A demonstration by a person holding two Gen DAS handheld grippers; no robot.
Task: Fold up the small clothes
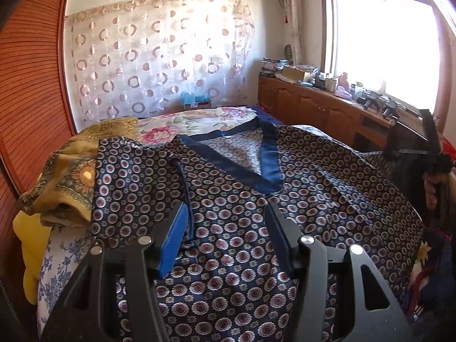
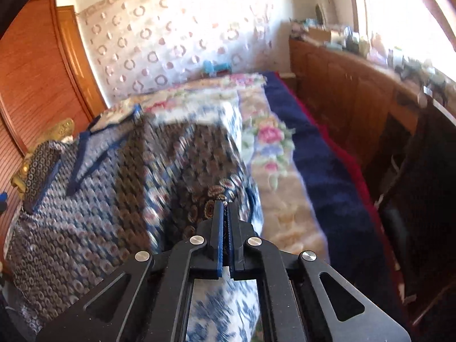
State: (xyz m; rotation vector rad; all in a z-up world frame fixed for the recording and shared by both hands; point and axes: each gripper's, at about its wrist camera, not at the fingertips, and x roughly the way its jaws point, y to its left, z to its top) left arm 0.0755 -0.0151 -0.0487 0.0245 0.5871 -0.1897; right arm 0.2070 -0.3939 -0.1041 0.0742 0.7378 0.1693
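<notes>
A dark navy top with a circle print (image 1: 233,222) and a blue V-neck band (image 1: 268,168) lies spread on the bed. My left gripper (image 1: 225,213) is open and empty just above the top's middle. My right gripper (image 2: 225,208) is shut on the top's right edge (image 2: 225,191) and holds it raised off the bed; that view is motion-blurred. The top's body also shows in the right wrist view (image 2: 99,188). The right gripper shows in the left wrist view as a dark shape at the far right (image 1: 421,148).
Yellow patterned cloth (image 1: 65,182) is piled at the top's left. The bed has a floral cover (image 2: 270,148) and a blue blanket (image 2: 322,171). A wooden cabinet with clutter (image 1: 327,105) runs under the window. A wooden wardrobe (image 1: 31,85) stands on the left.
</notes>
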